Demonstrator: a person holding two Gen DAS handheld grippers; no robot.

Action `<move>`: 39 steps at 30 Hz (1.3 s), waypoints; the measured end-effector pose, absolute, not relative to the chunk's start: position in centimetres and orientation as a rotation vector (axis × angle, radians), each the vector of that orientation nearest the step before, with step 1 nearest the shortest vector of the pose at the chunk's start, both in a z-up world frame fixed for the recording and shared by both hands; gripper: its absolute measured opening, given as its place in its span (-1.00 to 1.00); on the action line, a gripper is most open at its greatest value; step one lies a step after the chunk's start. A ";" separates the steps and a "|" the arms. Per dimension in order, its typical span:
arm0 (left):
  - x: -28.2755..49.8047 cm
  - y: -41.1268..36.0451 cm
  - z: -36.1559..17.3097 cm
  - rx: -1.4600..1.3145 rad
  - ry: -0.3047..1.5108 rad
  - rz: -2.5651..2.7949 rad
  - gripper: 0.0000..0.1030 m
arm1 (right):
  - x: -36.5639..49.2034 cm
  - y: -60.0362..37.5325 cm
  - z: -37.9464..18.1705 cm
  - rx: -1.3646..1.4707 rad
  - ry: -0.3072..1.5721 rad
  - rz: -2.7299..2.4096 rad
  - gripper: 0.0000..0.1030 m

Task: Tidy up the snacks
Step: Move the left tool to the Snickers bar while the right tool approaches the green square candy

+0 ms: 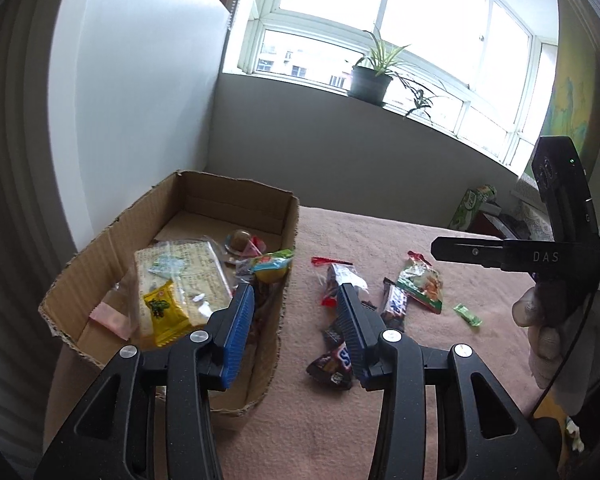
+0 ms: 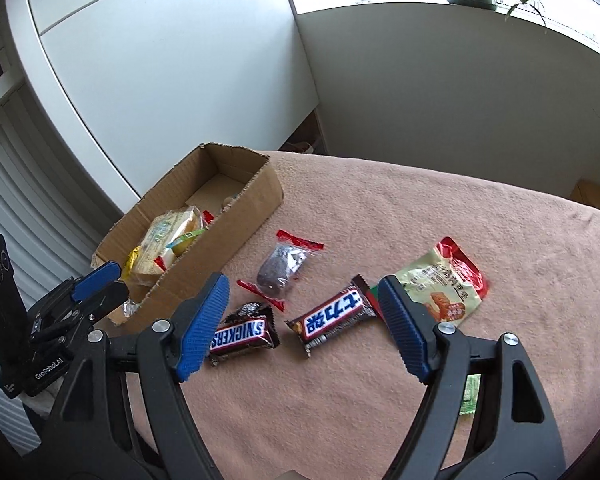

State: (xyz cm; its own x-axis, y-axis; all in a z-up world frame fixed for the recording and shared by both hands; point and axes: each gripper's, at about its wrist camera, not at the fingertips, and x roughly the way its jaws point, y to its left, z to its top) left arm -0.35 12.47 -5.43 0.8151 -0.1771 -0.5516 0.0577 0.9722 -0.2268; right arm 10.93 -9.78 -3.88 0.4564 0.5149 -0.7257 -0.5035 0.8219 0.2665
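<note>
both grippers empty; 2 snickers bars [image 2: 288, 326] beside box [image 2: 256, 200].

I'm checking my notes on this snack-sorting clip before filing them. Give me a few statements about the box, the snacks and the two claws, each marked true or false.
1. The cardboard box already holds some snacks. True.
2. The right claw is clamped on a bar. False: its jaws stand apart with nothing gripped; the bar with blue lettering lies on the cloth below.
3. Two Snickers bars lie outside the box. True: the small Snickers lies beside the other bar.
4. The left claw holds a sweet. False: it is empty.
5. The table is bare wood. False: a pink cloth covers it.
</note>
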 end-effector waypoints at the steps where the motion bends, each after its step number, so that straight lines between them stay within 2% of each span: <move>1: -0.1 11.7 -5.5 -0.200 0.618 -0.156 -0.19 | 11.1 -10.5 -4.3 0.024 0.916 0.619 0.54; 10: 2.8 6.6 -8.4 -0.118 0.769 -0.219 -0.18 | 11.5 -16.8 -7.8 0.097 1.001 0.554 0.54; 13: 3.3 5.7 -9.3 -0.093 0.799 -0.216 -0.05 | 11.8 -18.9 -9.0 0.124 1.022 0.530 0.54; 19: 4.0 5.3 -10.3 -0.063 0.834 -0.184 -0.03 | 12.5 -21.3 -11.4 0.188 1.076 0.509 0.54; 20: 4.2 5.2 -10.5 -0.056 0.843 -0.182 0.07 | 12.4 -21.4 -11.7 0.187 1.079 0.511 0.54; 22: 4.5 5.0 -10.9 -0.037 0.851 -0.166 0.12 | 12.2 -21.4 -12.0 0.180 1.082 0.517 0.54; 37: 3.8 4.9 -11.3 -0.042 0.889 -0.220 0.11 | 11.0 -20.4 -12.4 0.060 1.055 0.497 0.53; 39: 4.2 4.8 -11.5 -0.040 0.895 -0.206 0.01 | 10.8 -20.0 -12.4 0.026 1.046 0.485 0.44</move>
